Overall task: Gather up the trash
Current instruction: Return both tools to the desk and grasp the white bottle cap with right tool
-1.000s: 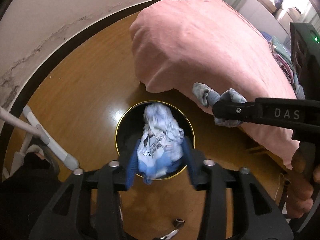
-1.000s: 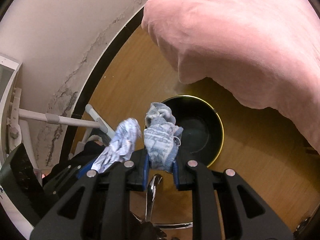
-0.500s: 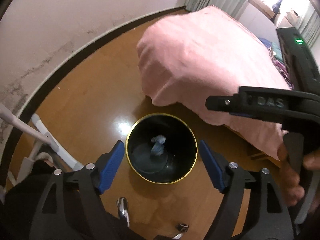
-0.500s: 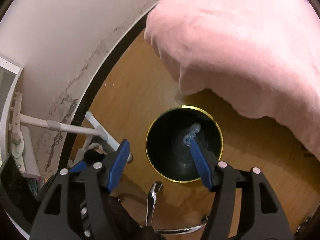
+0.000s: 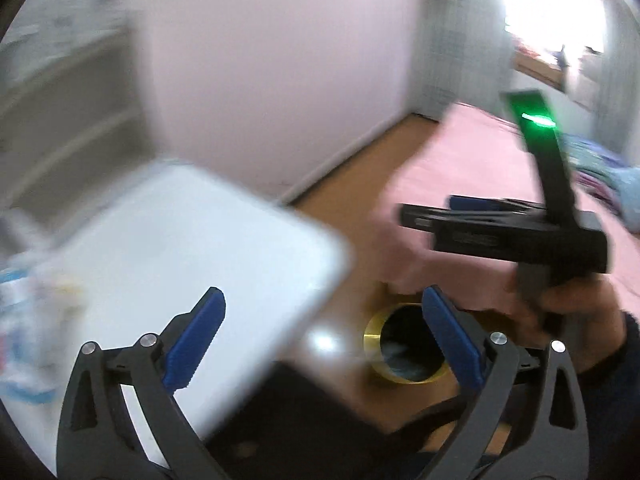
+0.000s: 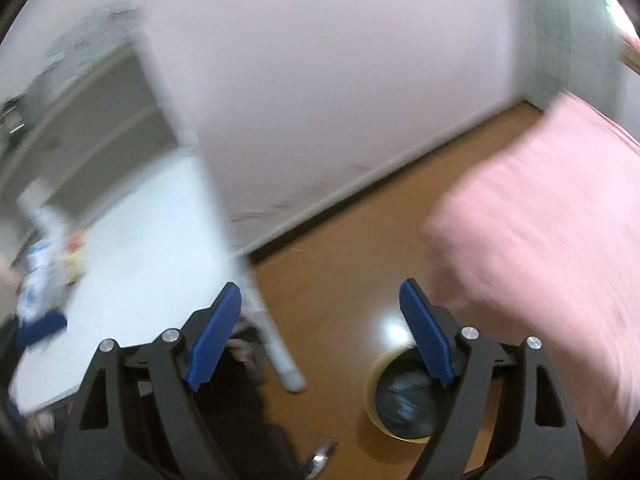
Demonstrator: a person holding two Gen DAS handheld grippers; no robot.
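Wood floor (image 6: pixel 340 264) held the bin (image 6: pixel 400 400), trash (image 5: pixel 404 356) lying inside it. Both the left gripper (image 5: pixel 320 340) and right gripper (image 6: pixel 320 332) had just been opening their jaws, empty, beside a white surface (image 5: pixel 180 240) and pink bed (image 6: pixel 540 220).

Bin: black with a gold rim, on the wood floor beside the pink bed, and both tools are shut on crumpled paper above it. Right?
Not quite. The bin is as you say, beside the pink bed, but both wrist views show the left tool and right tool open, nothing between the blue pads. Their jaws have just been opening.
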